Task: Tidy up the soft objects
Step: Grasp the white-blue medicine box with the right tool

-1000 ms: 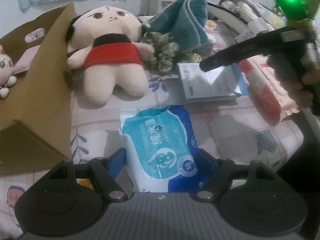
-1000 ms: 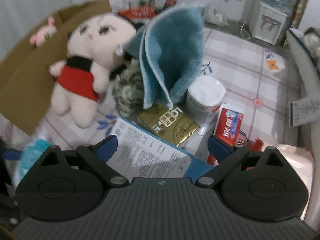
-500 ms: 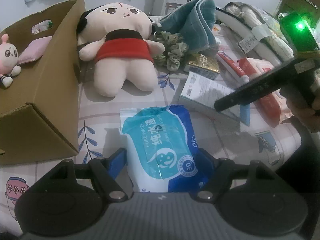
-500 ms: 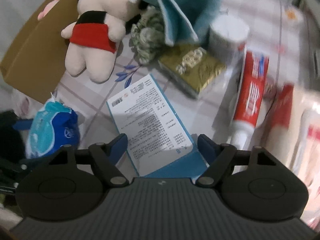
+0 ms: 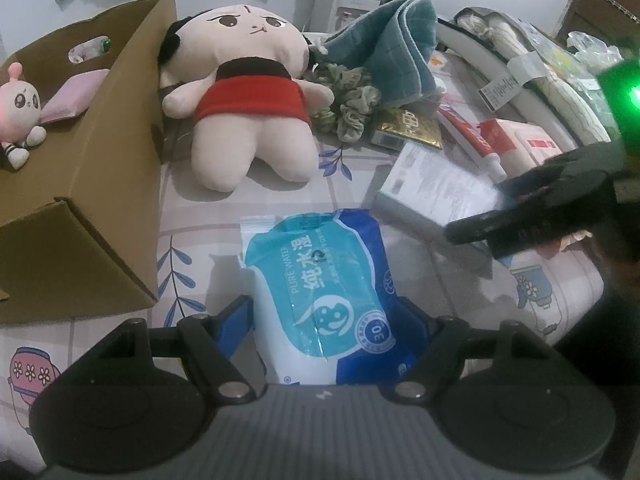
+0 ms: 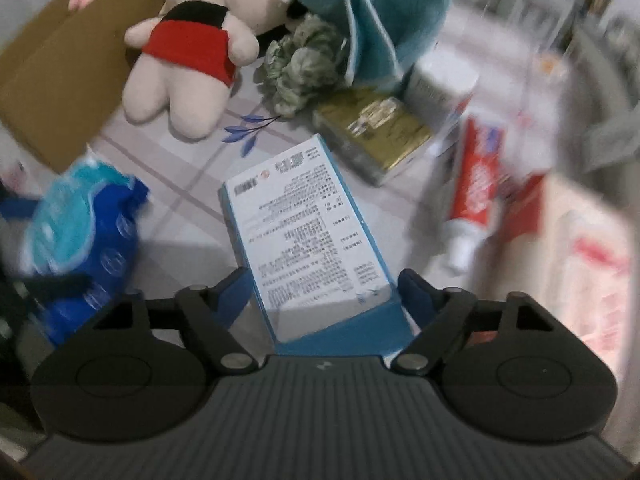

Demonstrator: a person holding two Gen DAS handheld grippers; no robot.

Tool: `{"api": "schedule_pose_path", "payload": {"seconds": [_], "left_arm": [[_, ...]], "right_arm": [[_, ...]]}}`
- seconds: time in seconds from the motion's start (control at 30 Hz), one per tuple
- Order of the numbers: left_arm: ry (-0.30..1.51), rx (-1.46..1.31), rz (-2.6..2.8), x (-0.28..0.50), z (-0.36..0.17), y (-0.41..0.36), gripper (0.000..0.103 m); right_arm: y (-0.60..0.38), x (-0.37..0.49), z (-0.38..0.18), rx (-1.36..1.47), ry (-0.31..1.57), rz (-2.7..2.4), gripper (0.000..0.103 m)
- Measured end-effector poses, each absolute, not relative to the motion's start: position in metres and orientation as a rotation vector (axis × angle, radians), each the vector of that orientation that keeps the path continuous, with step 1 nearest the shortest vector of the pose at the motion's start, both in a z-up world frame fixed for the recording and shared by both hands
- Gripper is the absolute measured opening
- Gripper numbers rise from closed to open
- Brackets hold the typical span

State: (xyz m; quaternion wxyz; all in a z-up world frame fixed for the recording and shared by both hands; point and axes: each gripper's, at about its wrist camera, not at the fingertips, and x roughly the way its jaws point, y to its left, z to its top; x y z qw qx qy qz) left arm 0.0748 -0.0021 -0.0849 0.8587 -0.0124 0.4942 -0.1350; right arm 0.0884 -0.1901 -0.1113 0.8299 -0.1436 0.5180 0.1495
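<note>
The left gripper (image 5: 326, 316) is clamped on a wipes pack (image 5: 324, 296), the pack's long axis running straight out between the blue fingers (image 5: 236, 320), its far end lying on or just above the tablecloth (image 5: 280, 196). The open carton (image 5: 80, 184) stands just to the pack's left, already holding a pink toy (image 5: 18, 112); that carton looks the likely destination, and the left arm is the nearer one to it. The right gripper (image 6: 326, 292) straddles a printed box (image 6: 304, 236) (a hard thing, probably not for sorting), fingers against its sides, though whether it truly grips cannot be told. Beyond lie the doll (image 5: 248, 88) against the carton's wall, green scrunchies (image 5: 348, 100) and a teal towel (image 5: 392, 44) just beside it. Gold packet (image 5: 408, 128), toothpaste (image 5: 468, 140) and other packages crowd the right. Nothing blocks the short swing left; only the carton's near wall needs clearing.
</note>
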Motion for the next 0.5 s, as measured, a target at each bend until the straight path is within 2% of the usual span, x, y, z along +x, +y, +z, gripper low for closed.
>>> {"api": "schedule_pose_path", "payload": {"seconds": [0.03,0.13,0.23,0.37,0.4,0.47,0.5], "left_arm": [[1.038,-0.028,-0.283,0.075,-0.085,-0.002,0.078],[1.040,-0.037,-0.283,0.074,-0.085,-0.001,0.077],[1.040,-0.048,-0.283,0.075,-0.085,0.000,0.077],[1.036,-0.060,-0.285,0.074,-0.086,0.002,0.077],[1.036,-0.063,-0.286,0.074,-0.086,0.002,0.077],[1.037,-0.074,-0.289,0.074,-0.086,0.004,0.077],[1.038,-0.078,-0.290,0.074,-0.086,0.005,0.077]], "right_arm": [[-0.185,0.082,-0.106,-0.354,1.074,0.302,0.054],[-0.172,0.069,-0.093,-0.523,1.016,0.245,0.042],[-0.158,0.057,-0.101,-0.688,0.991,0.235,0.041],[-0.159,0.057,-0.100,-0.585,1.053,0.312,0.041],[-0.163,0.061,-0.098,-0.539,1.063,0.326,0.044],[-0.168,0.070,-0.095,-0.459,1.069,0.341,0.055],[-0.173,0.075,-0.091,-0.417,1.067,0.347,0.067]]}}
